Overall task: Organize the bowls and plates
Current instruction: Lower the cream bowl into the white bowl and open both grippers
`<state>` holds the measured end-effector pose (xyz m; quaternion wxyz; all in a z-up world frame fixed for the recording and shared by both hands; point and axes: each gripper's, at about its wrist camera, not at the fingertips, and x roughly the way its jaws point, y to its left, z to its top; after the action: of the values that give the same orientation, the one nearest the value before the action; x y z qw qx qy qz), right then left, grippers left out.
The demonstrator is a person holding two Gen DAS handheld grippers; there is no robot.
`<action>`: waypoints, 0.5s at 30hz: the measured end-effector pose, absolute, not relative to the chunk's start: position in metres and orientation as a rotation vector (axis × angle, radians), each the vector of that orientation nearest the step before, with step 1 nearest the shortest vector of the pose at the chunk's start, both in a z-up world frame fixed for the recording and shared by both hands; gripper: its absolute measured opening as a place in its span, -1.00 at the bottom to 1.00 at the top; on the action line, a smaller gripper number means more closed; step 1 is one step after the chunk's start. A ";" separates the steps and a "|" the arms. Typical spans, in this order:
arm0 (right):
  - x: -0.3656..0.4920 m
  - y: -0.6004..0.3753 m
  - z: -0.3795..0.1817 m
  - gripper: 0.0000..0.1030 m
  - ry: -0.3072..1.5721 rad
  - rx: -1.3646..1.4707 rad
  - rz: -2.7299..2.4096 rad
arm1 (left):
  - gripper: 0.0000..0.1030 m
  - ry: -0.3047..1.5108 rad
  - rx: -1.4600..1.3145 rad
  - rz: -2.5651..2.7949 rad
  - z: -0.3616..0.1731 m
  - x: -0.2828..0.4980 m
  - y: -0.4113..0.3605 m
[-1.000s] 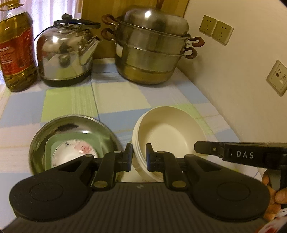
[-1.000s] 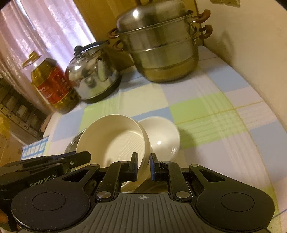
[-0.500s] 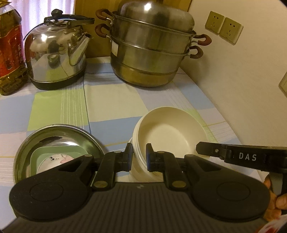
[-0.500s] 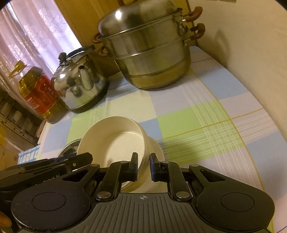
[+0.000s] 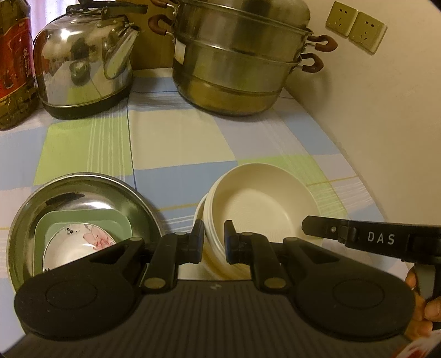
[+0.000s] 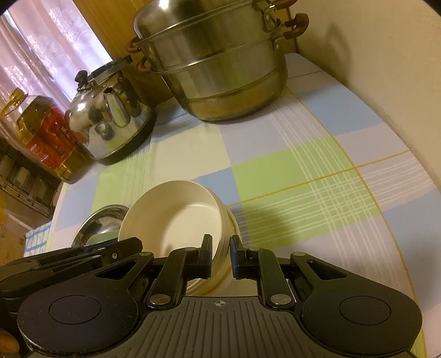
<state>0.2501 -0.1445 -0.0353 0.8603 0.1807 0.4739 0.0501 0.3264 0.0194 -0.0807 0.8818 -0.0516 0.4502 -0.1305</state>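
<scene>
A cream bowl (image 5: 261,198) sits nested on a second cream bowl (image 5: 212,258) on the checked tablecloth. My left gripper (image 5: 214,243) is shut on the top bowl's near left rim. My right gripper (image 6: 221,254) is shut on the same cream bowl (image 6: 176,217) at its right rim; its finger (image 5: 325,230) shows at the right of the left wrist view. To the left, a steel basin (image 5: 91,190) holds a green square dish (image 5: 82,223) with a floral white bowl (image 5: 74,247) inside. The basin (image 6: 102,223) also shows in the right wrist view.
At the back stand a stacked steel steamer pot (image 5: 237,60), a steel kettle (image 5: 85,63) and an oil bottle (image 5: 13,63). A wall with sockets (image 5: 355,24) runs along the right edge of the table.
The cream bowl held by both grippers has come down over the second cream bowl and now nests on it. Both grippers moved forward and lower with it.
</scene>
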 end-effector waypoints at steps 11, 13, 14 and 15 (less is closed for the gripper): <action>0.252 -0.145 -0.042 -0.72 1.015 0.395 0.105 | -0.75 0.957 -0.109 -0.264 -0.085 0.328 0.018; 0.253 -0.146 -0.042 -0.71 1.015 0.394 0.105 | -0.75 0.968 -0.121 -0.264 -0.086 0.328 0.019; 0.253 -0.146 -0.042 -0.71 1.015 0.395 0.105 | -0.75 0.969 -0.122 -0.262 -0.086 0.328 0.019; 0.252 -0.146 -0.042 -0.71 1.013 0.393 0.104 | -0.75 0.968 -0.121 -0.261 -0.086 0.327 0.018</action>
<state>0.2525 -0.1458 -0.0421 0.8546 0.1871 0.4819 0.0497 0.3274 0.0184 -0.0858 0.8752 -0.0581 0.4636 -0.1252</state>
